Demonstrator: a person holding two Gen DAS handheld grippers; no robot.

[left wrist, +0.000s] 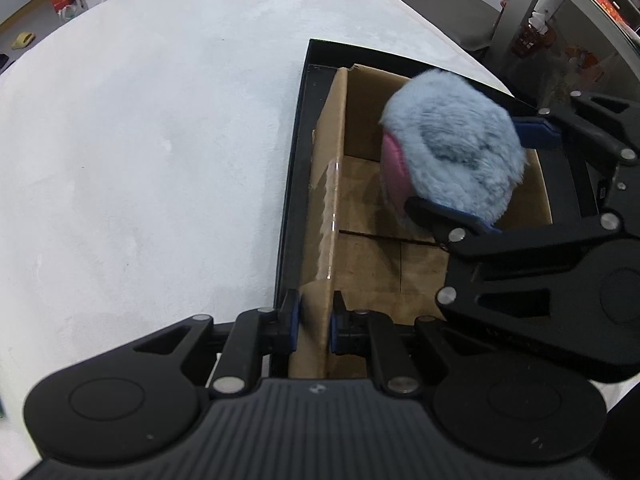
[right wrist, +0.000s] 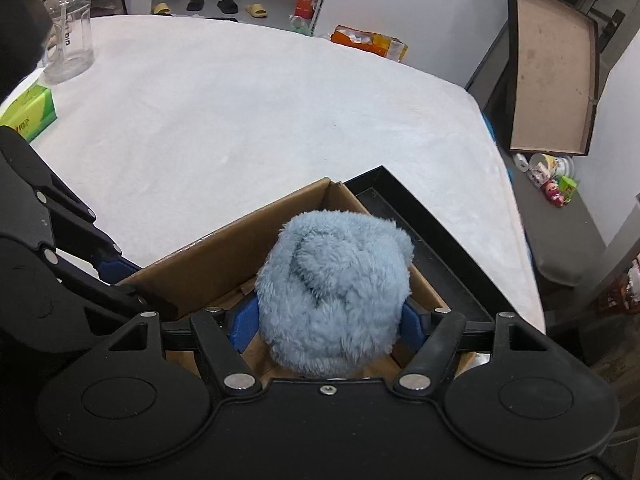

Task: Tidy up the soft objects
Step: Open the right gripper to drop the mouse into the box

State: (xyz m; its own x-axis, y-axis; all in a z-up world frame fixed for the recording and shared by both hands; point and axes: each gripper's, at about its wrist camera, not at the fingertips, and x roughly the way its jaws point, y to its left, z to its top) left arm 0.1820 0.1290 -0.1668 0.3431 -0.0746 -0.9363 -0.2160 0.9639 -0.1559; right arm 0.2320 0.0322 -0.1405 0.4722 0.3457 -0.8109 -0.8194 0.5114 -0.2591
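Tongs first: your right tongs [right wrist: 328, 320] clamp the fluffy pale-blue plush toy with a pink patch [left wrist: 452, 152], holding it over the open brown cardboard box [left wrist: 332, 184]. Your left tongs [left wrist: 314, 320] are pinched together on the box's near wall, steadying it. Lower the toy well inside before letting go, since soft fur clings to pads. Box sits in a black rigid tray [left wrist: 298, 160] on the white fuzzy-clothed counter [left wrist: 160, 140].

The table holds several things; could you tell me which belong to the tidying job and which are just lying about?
In the job: blue plush toy, cardboard box, black tray, left gripper, right gripper.
Lying about: clear jar, green tissue pack.
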